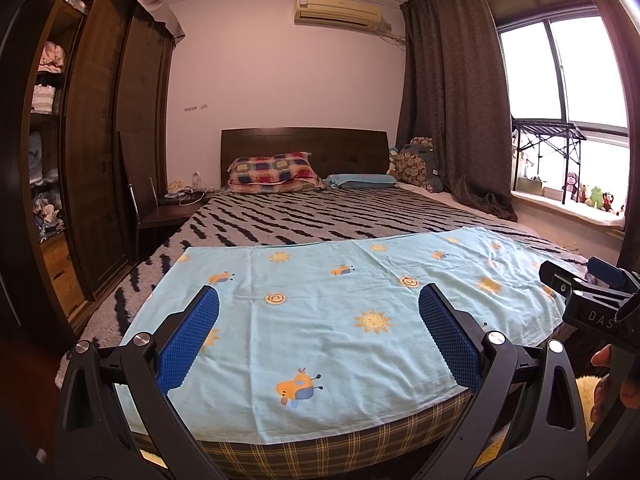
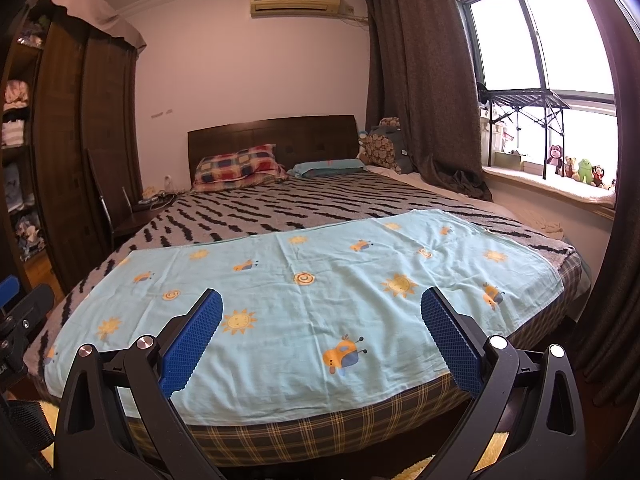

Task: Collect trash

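I hold both the left hand-held gripper and right hand-held gripper wide open and empty over the blue sheet on the bed, scanning; no trash visible yet

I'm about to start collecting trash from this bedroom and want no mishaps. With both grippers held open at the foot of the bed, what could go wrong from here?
1. No trash shows on the blue sheet, so the left gripper or right gripper could pinch the loose cloth and drag it.
2. The cluttered nightstand carries cables; a grab there may snag one.
3. The plush toys on the windowsill could be mistaken for trash.
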